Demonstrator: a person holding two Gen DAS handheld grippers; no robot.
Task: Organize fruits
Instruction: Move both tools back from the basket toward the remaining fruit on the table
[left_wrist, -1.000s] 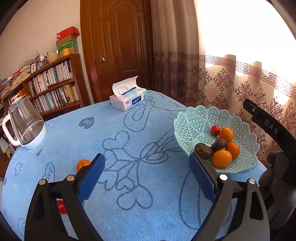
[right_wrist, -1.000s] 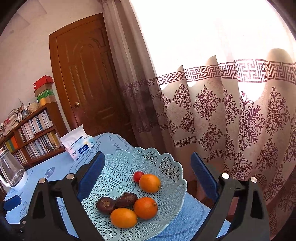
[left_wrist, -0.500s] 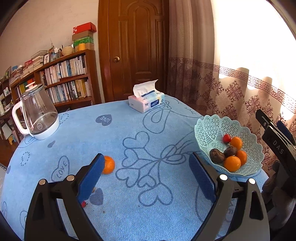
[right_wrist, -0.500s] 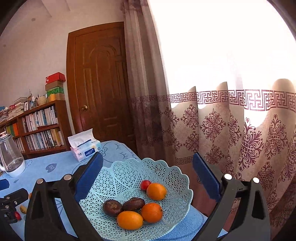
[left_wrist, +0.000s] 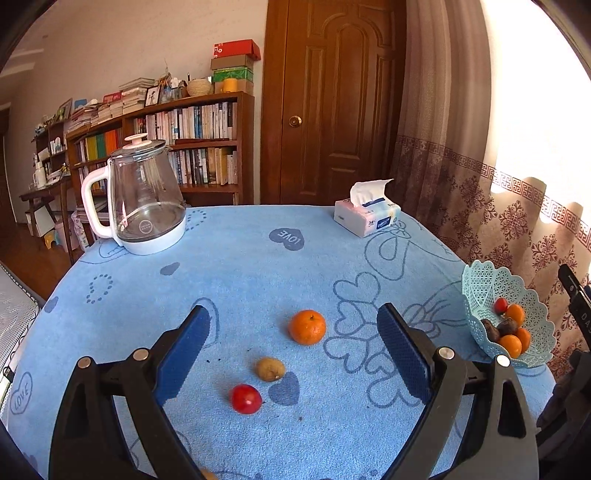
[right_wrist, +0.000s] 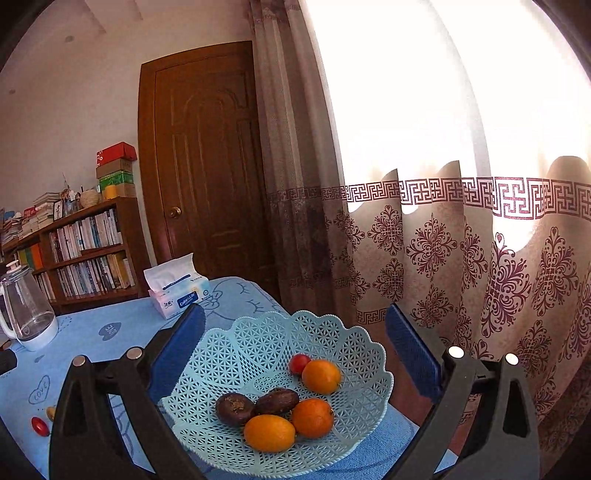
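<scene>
Left wrist view: the left gripper (left_wrist: 293, 347), jaws wide apart and empty, hangs over the blue tablecloth (left_wrist: 258, 266); an orange (left_wrist: 307, 327), a brown fruit (left_wrist: 270, 369) and a red fruit (left_wrist: 245, 398) lie between its fingers at lower centre. Kettle (left_wrist: 142, 199) at upper left, tissue box (left_wrist: 366, 218) at upper right, basket (left_wrist: 480, 288) at the right edge. Right wrist view: the right gripper (right_wrist: 295, 350), also spread and empty, frames the basket (right_wrist: 258, 343) at lower centre, which holds three oranges, two dark fruits and one red fruit.
</scene>
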